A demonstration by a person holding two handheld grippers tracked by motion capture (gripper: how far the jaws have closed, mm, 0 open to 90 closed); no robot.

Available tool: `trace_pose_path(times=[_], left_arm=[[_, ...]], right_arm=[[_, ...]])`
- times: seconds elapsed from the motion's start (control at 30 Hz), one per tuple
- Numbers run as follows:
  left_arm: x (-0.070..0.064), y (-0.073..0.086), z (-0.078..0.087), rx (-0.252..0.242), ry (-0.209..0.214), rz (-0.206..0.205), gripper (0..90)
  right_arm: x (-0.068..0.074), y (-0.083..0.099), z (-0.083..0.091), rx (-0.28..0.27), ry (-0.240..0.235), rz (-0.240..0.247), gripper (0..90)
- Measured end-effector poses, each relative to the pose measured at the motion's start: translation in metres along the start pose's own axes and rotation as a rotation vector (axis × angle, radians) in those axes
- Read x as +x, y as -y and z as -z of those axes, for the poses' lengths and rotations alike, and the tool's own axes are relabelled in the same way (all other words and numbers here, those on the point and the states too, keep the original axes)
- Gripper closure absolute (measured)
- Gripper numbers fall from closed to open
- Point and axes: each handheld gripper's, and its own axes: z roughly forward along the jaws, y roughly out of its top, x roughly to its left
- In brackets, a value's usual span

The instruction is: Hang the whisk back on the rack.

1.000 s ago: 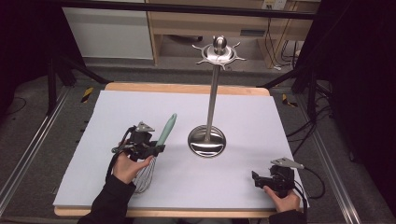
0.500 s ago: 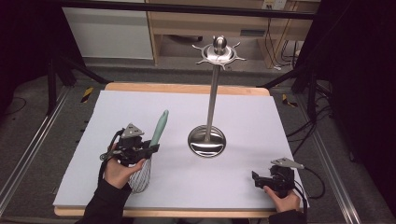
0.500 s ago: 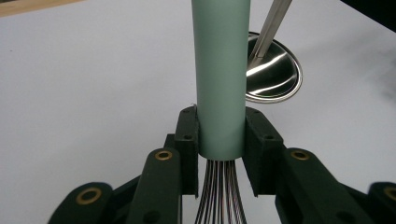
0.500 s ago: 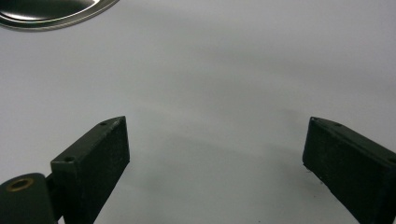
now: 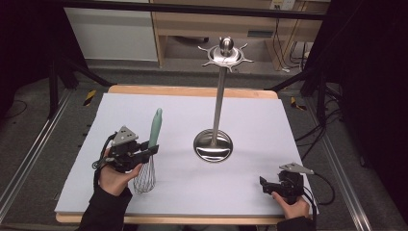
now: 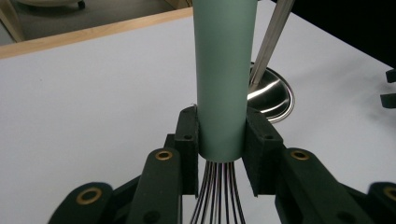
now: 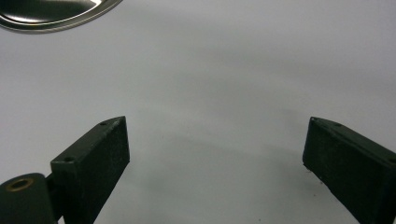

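Stand [image 5: 213,144] blocks mid-table; mat [image 5: 269,115] open elsewhere.

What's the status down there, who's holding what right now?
Left tool shut on whisk handle, just above the wires. Right tool open, empty, low over the table. Hook stand stands clear between them.

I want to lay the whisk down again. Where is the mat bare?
Bare: the far left stretch of the mat, beyond the whisk; the far right corner behind the stand; and the near middle between stand base and right tongs. Crowded: around the left tongs, shut on the whisk handle.
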Motion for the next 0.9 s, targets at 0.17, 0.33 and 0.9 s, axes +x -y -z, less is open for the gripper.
trace_pose_path(times=[0.17,0.33,0.9], left_arm=[[-0.001,-0.005,0.007,-0.037,-0.002,-0.001,69.0],[-0.002,-0.011,0.01,-0.072,0.005,0.0,69.0],[-0.02,-0.044,0.017,-0.156,0.041,-0.051,69.0]], right_arm=[[-0.001,0.0,0.0,0.0,0.001,0.003,7.7],[-0.001,0.0,-0.001,0.0,-0.001,0.004,7.7],[-0.001,-0.001,-0.001,-0.006,0.004,0.005,7.6]])
